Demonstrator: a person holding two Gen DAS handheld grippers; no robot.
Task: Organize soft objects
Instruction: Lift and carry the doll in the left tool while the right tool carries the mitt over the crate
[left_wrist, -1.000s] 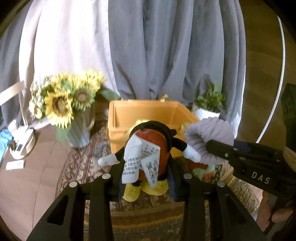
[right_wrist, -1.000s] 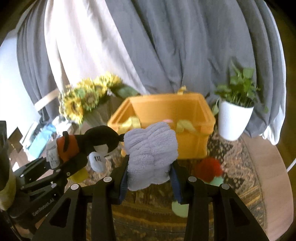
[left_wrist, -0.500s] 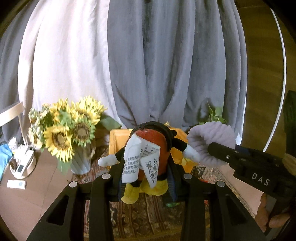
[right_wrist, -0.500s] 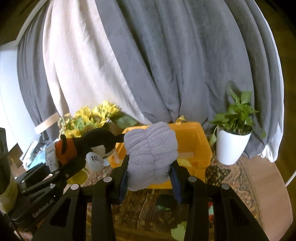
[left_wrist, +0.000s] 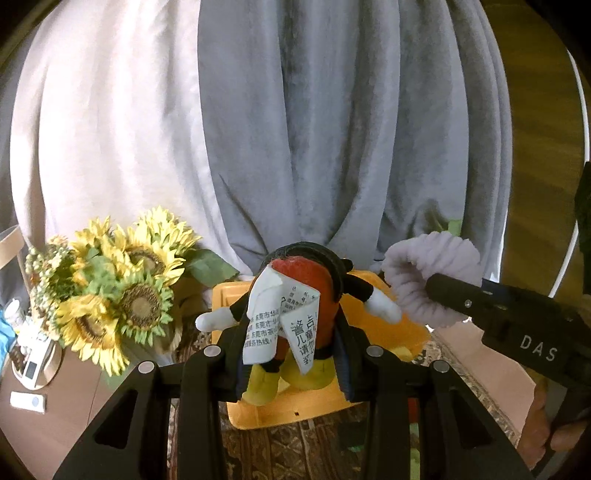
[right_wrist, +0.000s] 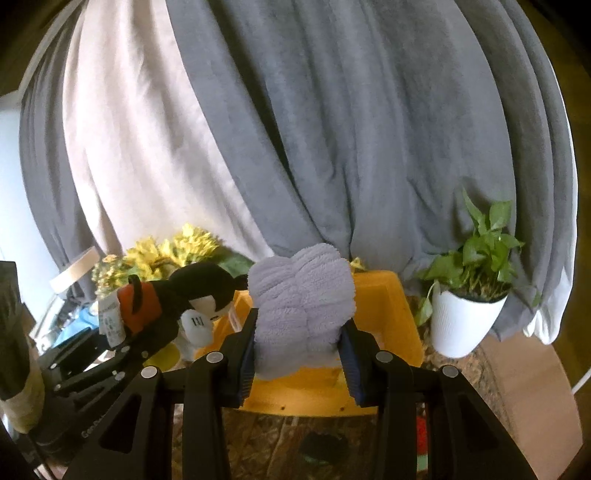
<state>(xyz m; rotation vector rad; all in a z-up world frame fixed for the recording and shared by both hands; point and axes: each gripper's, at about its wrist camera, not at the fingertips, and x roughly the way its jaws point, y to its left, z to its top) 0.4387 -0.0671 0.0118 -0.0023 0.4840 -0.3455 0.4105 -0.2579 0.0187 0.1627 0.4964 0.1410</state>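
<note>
My left gripper (left_wrist: 291, 354) is shut on a mouse plush toy (left_wrist: 314, 291) with red shorts, yellow shoes and a white paper tag. It hangs over the near part of the orange bin (left_wrist: 280, 413). My right gripper (right_wrist: 299, 350) is shut on a lavender fluffy cloth (right_wrist: 301, 306), held above the same orange bin (right_wrist: 384, 302). In the left wrist view the lavender cloth (left_wrist: 428, 266) and the right tool show at the right. In the right wrist view the plush toy (right_wrist: 199, 291) shows at the left.
A sunflower bouquet (left_wrist: 114, 291) stands left of the bin and a white potted plant (right_wrist: 465, 317) right of it. Grey and white curtains hang behind. A patterned rug (right_wrist: 288, 435) lies under the bin, with small red and green items on it.
Both grippers have risen and moved forward with their loads. The bin has dropped lower in both views and now lies right beneath the fingers. More curtain fills the frames.
</note>
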